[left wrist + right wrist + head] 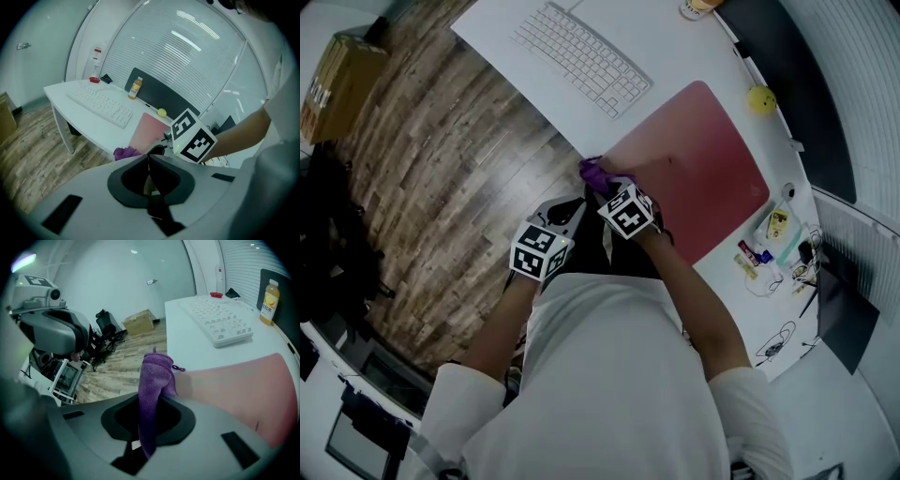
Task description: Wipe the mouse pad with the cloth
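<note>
**Right gripper clamps purple cloth at the mouse pad's near corner**

The right gripper (149, 401) has its jaws closed on a purple cloth (153, 380), which runs up between them. The cloth's bunched end stands out past the tips. In the head view this end (592, 172) sits just ahead of the right gripper (605, 187), at the near corner of the pink mouse pad (698, 164), right by the edge of the white tabletop (534, 80). Whether it presses on the pad I cannot tell.

The left gripper (149, 161) is just beside the right one on its left, jaws together with nothing between them. It is held off the tabletop, over the wooden floor (441, 187).

Beyond the cloth the mouse pad (243, 390) stretches away to the right. A white keyboard (218, 322) lies ahead and to its left, apart from the pad. Farther on stands a bottle of orange drink (267, 302), and a small yellow ball (760, 99) lies just past the pad's far side. Well off to the left a cardboard box (337, 84) sits on the floor.
</note>
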{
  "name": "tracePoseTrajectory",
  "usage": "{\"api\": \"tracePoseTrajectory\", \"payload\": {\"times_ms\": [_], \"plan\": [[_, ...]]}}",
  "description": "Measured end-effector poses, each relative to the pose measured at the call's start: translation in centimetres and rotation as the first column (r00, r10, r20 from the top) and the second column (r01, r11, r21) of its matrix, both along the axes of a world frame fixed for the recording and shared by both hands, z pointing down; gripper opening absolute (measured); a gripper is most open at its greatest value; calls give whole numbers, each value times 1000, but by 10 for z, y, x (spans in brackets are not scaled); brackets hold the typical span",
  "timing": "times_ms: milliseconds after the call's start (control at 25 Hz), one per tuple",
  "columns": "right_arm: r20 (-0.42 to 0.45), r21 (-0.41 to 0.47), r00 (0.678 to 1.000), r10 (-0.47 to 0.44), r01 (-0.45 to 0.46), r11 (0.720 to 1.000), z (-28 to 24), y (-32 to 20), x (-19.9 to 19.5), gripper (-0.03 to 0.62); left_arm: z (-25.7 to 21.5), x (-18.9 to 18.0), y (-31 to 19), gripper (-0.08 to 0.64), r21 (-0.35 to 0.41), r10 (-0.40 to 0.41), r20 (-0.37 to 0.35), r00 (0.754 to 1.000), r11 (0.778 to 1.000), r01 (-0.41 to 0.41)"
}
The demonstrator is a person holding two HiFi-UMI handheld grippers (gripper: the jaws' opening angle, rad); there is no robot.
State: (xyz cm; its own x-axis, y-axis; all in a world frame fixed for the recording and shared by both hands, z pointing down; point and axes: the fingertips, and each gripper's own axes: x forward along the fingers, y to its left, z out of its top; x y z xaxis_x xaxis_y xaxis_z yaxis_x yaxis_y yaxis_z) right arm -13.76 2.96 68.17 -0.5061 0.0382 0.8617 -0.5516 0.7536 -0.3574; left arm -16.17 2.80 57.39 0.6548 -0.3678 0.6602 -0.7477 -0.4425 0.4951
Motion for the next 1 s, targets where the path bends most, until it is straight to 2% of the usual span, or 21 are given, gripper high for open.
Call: {"api": "tracePoseTrajectory", "payload": {"times_ms": [240, 360, 520, 720, 1000], "plan": [[70, -5, 997, 27, -27, 1000, -21, 8, 3, 75, -7, 4, 10, 20, 4, 27, 0, 1000, 1000, -27], [85, 5, 991, 99, -100, 995, -36, 4, 20, 75, -11, 8, 15, 20, 10, 42, 4, 999, 999, -42], [111, 7, 972, 205, -207, 978, -54, 1, 50, 75, -20, 24, 15, 20, 38, 71, 8, 997, 997, -71], [129, 30, 953, 274, -279, 960, -72, 16, 90, 75, -36, 48, 26, 20, 72, 119, 6, 993, 990, -119], [133, 47, 909, 395, -404, 914, -86, 48, 153, 75, -46, 86, 49, 20, 104, 170, 3, 985, 980, -169]]}}
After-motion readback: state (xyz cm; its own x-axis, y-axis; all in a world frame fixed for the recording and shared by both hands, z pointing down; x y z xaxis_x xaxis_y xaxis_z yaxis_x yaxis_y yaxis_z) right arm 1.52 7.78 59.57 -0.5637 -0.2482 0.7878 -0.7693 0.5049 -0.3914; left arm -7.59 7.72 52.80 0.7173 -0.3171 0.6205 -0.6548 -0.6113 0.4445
